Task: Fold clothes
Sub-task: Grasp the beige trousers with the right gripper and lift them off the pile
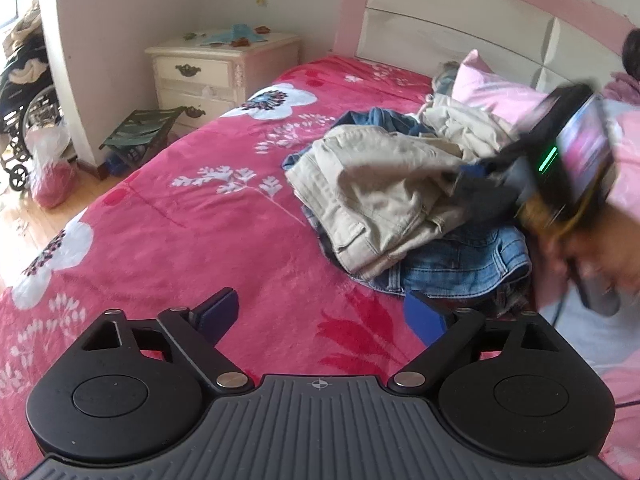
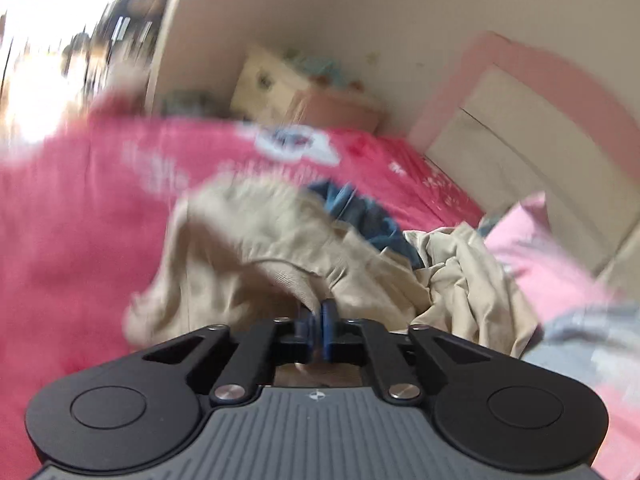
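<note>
Blue pads pressed together at lower centre of the right wrist view, the right gripper (image 2: 319, 330) pinches a ridge of a beige garment (image 2: 256, 264); the cloth rises in a fold from the jaws and spreads up and left across the frame, blurred by motion. In the left wrist view, the same tool shows as a dark smear at centre right, its nose buried in the beige cloth at the top of the pile.

The left gripper (image 1: 326, 314) stands released at the bottom of its own view, fingers (image 1: 220, 312) spread wide with nothing between them, above bare red floral bedspread (image 1: 168, 216) just short of the pile's near edge.

The clothes wait in a heap at centre right of the left wrist view: the beige garment on top, blue denim (image 1: 460, 264) beneath and behind it, more pale cloth bunched toward a pink pillow (image 1: 492, 88) against the headboard (image 1: 460, 32). A cream nightstand (image 1: 212, 72) sits at upper left.

The step in hand appears to be drawing the beige piece off the heap. To do it well, the pinch should likely hold only that one layer, lifting clear of the denim before moving across to the open bedspread at the left of the frame. The free gripper would best take a far edge or corner, so that the cloth hangs flat between two holds and not bunched from one.
</note>
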Tool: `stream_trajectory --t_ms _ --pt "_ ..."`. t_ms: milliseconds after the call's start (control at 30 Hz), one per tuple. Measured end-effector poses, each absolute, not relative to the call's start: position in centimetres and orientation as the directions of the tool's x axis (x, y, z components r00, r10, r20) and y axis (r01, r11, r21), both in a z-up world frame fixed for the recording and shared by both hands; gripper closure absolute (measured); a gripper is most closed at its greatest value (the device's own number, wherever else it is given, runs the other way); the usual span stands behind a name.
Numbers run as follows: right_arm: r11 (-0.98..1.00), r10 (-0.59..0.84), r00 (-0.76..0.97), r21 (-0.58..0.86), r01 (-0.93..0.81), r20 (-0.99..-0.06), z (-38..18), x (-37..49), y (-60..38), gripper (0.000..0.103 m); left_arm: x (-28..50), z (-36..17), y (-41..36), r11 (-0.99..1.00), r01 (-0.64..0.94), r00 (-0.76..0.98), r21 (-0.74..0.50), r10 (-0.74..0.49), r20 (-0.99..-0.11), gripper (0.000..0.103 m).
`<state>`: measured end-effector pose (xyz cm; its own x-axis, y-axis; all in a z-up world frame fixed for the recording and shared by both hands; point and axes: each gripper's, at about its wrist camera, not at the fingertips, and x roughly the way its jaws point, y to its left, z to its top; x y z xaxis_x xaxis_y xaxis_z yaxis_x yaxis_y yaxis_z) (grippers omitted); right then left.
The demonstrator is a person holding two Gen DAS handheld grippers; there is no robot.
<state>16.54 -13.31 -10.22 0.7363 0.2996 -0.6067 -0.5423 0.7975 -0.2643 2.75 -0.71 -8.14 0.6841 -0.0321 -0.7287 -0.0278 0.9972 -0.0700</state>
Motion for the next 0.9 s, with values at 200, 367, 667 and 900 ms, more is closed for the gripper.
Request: stream_trajectory --t_ms 200,367,667,900 --pt "0.842 0.523 0.654 0.215 -0.494 -0.546 -5.5 17.4 -20.9 0.100 5.2 -9.7 -2.9 0.991 0.005 0.689 -0.134 -0.100 -0.717 0.012" --pt "0.738 0.671 0.603 0.467 -0.486 -0.431 -4.3 16.6 -25.7 0.100 6.2 -10.5 -5.6 0.993 0.058 0.707 -0.101 -0.112 -0.698 0.011" --pt "0.557 0.811 0.526 0.616 -0.558 -0.257 -0.9 9.6 -29.3 0.100 4.6 -10.5 -8.6 0.984 0.131 0.723 -0.120 -0.177 -0.667 0.012" --pt "0.473 0.873 0.435 0.600 -0.645 -0.221 0.9 2.1 -28.8 0.100 0.4 -9.5 -7.5 0.963 0.090 0.754 -0.253 -0.232 -0.614 0.052"
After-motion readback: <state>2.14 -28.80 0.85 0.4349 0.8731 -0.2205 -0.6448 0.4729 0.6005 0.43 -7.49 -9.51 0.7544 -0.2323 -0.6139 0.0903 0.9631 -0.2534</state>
